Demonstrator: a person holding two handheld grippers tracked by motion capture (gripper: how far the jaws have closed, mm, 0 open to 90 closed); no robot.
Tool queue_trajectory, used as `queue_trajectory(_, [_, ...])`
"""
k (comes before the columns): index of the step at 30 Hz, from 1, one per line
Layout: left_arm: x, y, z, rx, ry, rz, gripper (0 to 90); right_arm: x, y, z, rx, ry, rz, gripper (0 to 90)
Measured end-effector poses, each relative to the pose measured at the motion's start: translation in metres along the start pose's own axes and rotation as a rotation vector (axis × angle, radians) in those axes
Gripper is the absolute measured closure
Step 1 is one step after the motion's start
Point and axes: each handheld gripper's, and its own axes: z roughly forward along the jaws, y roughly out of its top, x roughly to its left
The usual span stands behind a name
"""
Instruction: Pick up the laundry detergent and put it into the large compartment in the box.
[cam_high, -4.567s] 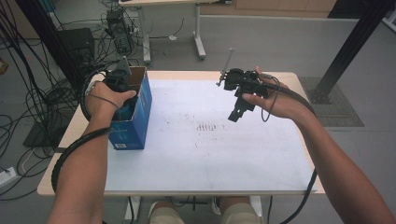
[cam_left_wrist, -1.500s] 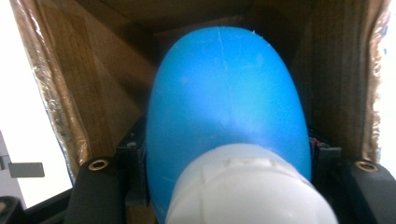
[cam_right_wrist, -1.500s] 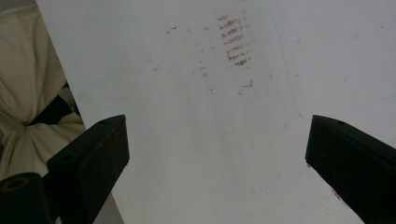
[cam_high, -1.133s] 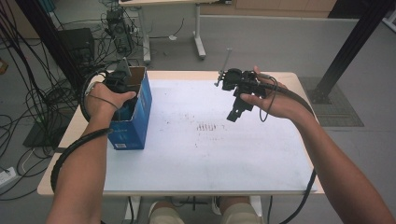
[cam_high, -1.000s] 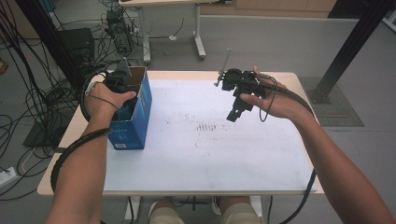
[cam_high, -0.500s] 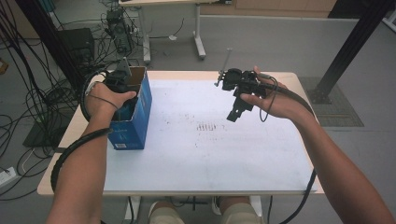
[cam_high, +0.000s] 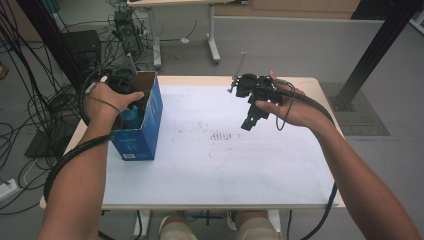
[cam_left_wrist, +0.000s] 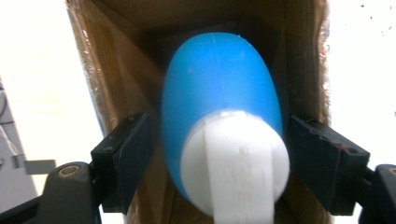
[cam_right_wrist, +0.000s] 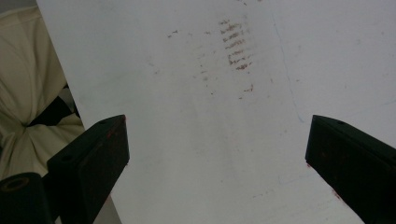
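A blue cardboard box stands open-topped at the table's left edge. Inside it sits a blue bottle with a white cap, its top also showing in the high view as the bottle. My left gripper reaches down into the box, and its jaws have just been opening. The pads now stand a little off each side of the bottle, not pressing it. My right gripper hangs above the table's middle right, jaws wide apart with nothing between them, as the right gripper view confirms.
The white table carries dark scuff marks near its centre. Cables lie tangled on the floor at the left. Another table's legs stand behind, and a black post slants at the right.
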Motion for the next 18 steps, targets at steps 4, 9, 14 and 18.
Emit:
queue_trajectory(4, [-0.002, -0.001, -0.012, -0.004, 0.01, 0.012, 22.3, -0.001, 0.0, 0.0, -0.002, -0.003, -0.004, 6.2])
queue_trajectory(9, [-0.004, -0.004, -0.031, -0.024, 0.015, 0.034, 19.0, -0.003, -0.001, 0.0, -0.002, -0.009, 0.009, 6.0])
queue_trajectory(14, [-0.013, -0.005, -0.05, -0.057, 0.012, 0.084, 14.8, -0.006, -0.003, -0.001, -0.008, -0.021, 0.021, 5.8])
queue_trajectory(18, [-0.031, -0.004, -0.057, -0.079, 0.04, 0.149, 10.9, -0.009, -0.005, -0.001, -0.01, -0.026, 0.034, 5.6])
